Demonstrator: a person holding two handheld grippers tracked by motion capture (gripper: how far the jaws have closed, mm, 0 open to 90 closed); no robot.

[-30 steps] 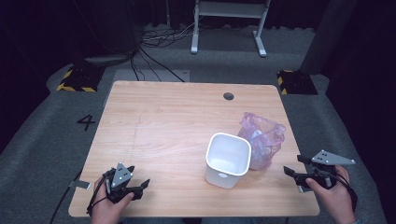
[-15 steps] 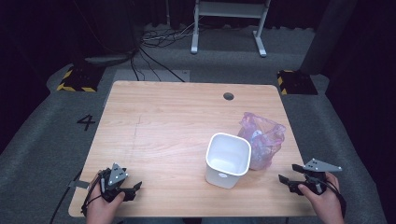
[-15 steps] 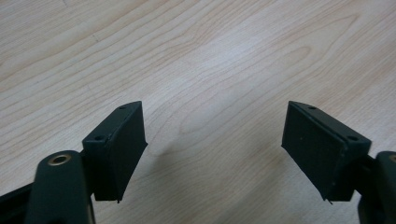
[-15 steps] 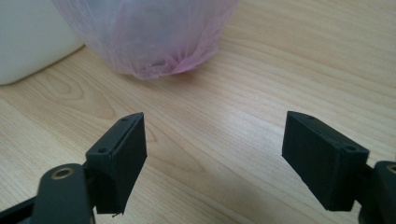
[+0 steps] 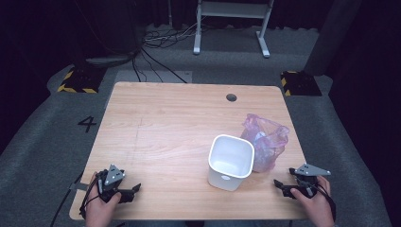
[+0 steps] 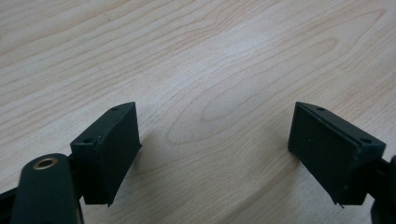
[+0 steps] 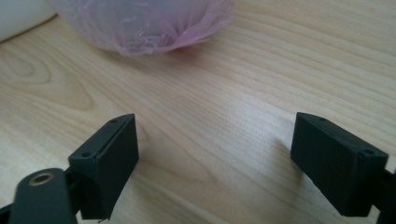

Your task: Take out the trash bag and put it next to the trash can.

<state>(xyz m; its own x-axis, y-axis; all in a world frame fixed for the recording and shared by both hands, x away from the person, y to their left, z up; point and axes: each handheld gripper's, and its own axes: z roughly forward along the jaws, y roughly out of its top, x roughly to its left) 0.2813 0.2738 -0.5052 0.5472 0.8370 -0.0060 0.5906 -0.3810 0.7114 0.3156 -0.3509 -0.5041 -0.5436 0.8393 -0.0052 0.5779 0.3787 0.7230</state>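
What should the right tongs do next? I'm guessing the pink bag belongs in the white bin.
Probably ease the right tongs forward to the pink bag. They stand open with bare table between them, and the bag lies just ahead, beside the white bin.

The person's left hand (image 5: 101,201) holds the left gripper (image 5: 132,190) low at the tabletop's near-left corner, its jaws pointing right along the near edge — spread wide apart with nothing between them. The right hand (image 5: 314,198) holds the right gripper (image 5: 280,185) at the near-right corner, just inside the right edge, jaws pointing left and likewise spread wide apart, with only bare wood between them.
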